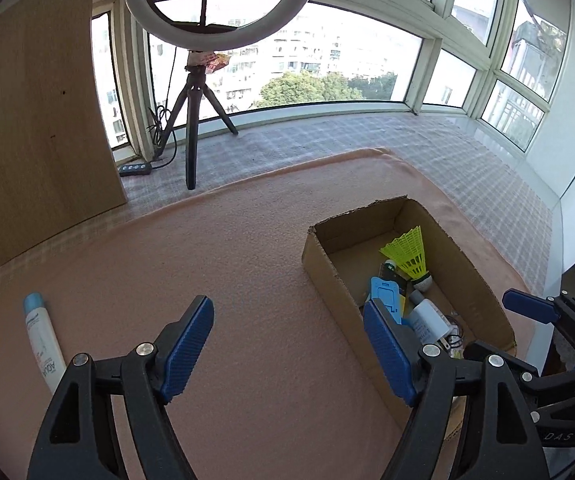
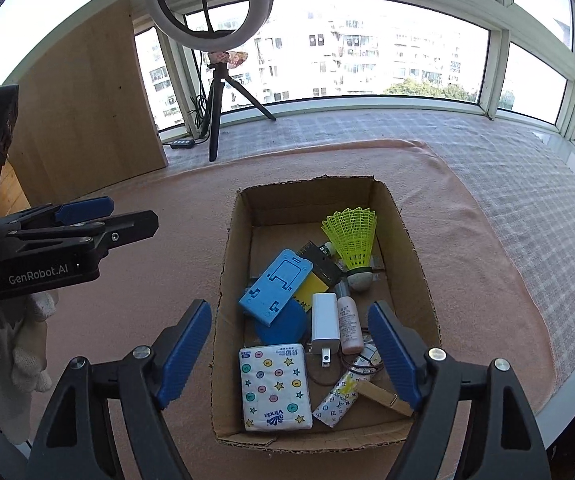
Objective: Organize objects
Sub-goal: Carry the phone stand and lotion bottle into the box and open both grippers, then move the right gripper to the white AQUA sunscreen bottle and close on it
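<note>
The cardboard box [image 2: 327, 308] is sitting open on the pink towel [image 2: 147, 280] that is covering the checked sill by the window, and it is holding a jumble of small things. A yellow shuttlecock [image 2: 353, 242] is leaning near the far right of it, a blue phone stand [image 2: 275, 286] is lying tilted over a yellow-and-black pack, and a white charger [image 2: 324, 326] is lying just beside a small pink bottle [image 2: 349, 328]. At the near end a tissue pack [image 2: 275, 388] printed with stars and dots is lying flat, with a wooden clothespin [image 2: 383, 396] near the right corner.

The right gripper [image 2: 295, 348] is hovering over the near end of the box with its blue pads spread wide and gripping nothing. The left gripper [image 1: 287, 352] is hanging to the left of the box, over bare towel, its pads likewise spread and empty; a white-gloved hand [image 2: 7, 360] is carrying it. A white spray can [image 1: 45, 340] with a pale blue cap is lying on the towel well apart from the box, off to the left. A ring light [image 2: 209, 4] on a tripod is standing by the glass.
</note>
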{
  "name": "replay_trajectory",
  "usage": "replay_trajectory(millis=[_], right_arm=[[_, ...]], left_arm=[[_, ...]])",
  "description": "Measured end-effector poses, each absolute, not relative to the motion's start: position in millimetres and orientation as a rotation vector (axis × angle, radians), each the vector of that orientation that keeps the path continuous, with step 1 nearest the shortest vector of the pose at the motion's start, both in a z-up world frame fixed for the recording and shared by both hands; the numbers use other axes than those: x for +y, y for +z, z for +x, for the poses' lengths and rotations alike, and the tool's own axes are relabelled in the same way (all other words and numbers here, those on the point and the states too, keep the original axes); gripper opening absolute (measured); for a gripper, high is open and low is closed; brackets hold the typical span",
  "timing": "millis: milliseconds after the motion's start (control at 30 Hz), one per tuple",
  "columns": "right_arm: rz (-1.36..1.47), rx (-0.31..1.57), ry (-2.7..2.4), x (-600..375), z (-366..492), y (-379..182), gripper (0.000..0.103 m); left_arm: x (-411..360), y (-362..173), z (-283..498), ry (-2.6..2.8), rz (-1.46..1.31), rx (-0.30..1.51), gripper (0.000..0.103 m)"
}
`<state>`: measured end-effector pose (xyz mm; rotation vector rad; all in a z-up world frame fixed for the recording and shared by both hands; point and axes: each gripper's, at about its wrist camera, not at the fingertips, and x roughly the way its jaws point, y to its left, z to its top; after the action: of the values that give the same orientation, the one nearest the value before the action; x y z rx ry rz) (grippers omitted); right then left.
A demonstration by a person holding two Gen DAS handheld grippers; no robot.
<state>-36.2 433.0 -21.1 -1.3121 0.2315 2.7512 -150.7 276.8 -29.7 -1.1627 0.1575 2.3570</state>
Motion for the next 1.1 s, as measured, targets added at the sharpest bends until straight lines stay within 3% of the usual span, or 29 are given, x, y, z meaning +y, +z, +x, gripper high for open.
replay_trajectory(millis=[300, 667, 867, 1100], right_arm=[[-1.375, 0.224, 2.88, 367, -85, -17, 0.077], [-1.643, 0.27, 2.985, 276, -161, -38, 0.077], [-1.79, 0.308, 3.011, 236, -204, -52, 0.077], [-1.983, 0.367, 2.972, 195, -246, -80, 0.077]], left_arm=[[152, -51, -161, 2.473, -1.293, 0.032, 0.08], [12, -89, -192, 2.572, -1.459, -0.186, 0.08], [-26, -112, -216, 2.531, -1.515, -0.309, 0.08], [-36, -129, -237, 2.479, -1.526, -0.313, 0.081]])
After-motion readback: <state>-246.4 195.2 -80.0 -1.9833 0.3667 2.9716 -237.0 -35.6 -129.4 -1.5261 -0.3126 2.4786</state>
